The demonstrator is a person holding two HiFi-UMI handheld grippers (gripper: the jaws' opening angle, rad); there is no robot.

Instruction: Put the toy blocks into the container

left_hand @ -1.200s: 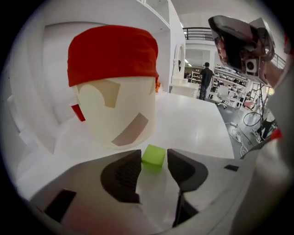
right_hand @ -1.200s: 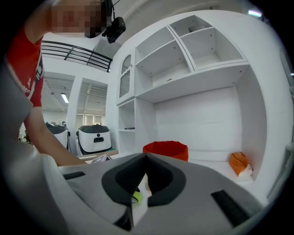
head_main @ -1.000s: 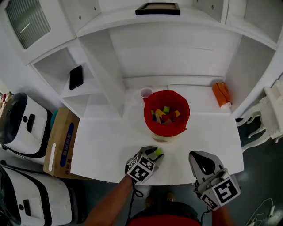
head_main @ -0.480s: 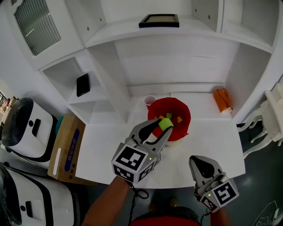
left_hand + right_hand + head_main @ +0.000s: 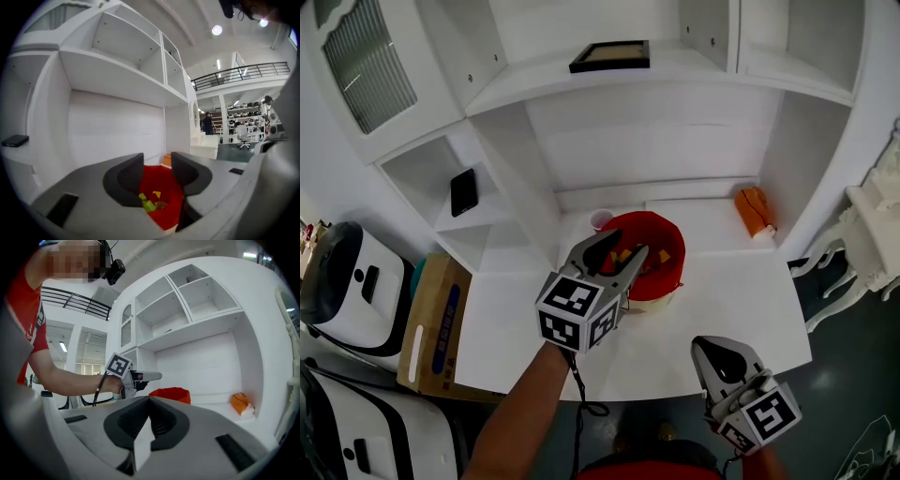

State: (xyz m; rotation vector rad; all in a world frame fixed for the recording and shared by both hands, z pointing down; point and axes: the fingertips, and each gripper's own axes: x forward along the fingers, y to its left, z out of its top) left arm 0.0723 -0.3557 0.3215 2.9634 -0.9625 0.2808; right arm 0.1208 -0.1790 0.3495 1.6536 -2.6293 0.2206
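The red container (image 5: 673, 232) stands mid-table with several coloured blocks (image 5: 664, 254) inside. My left gripper (image 5: 628, 246) hangs above its near rim, and its jaws have just been opening, with nothing held between the pads. In the left gripper view, the gap of that gripper (image 5: 157, 164) frames the red container (image 5: 164, 187), where a green block (image 5: 147, 205) and a yellow block (image 5: 156, 194) lie. My right gripper (image 5: 722, 361) is shut and empty at the table's front edge. In the right gripper view its jaws (image 5: 150, 401) meet, with the container (image 5: 169, 394) and the left gripper (image 5: 140, 377) beyond.
A pink cup (image 5: 601, 219) stands just behind the container on the left. An orange object (image 5: 751, 208) lies at the back right. A black phone (image 5: 463, 191) rests on the left shelf. A cardboard box (image 5: 431, 323) and white appliances (image 5: 342, 281) stand left of the table.
The left gripper rose from the table's front with a green block to above the container. Its jaws opened and the block left them. The right gripper stayed put.
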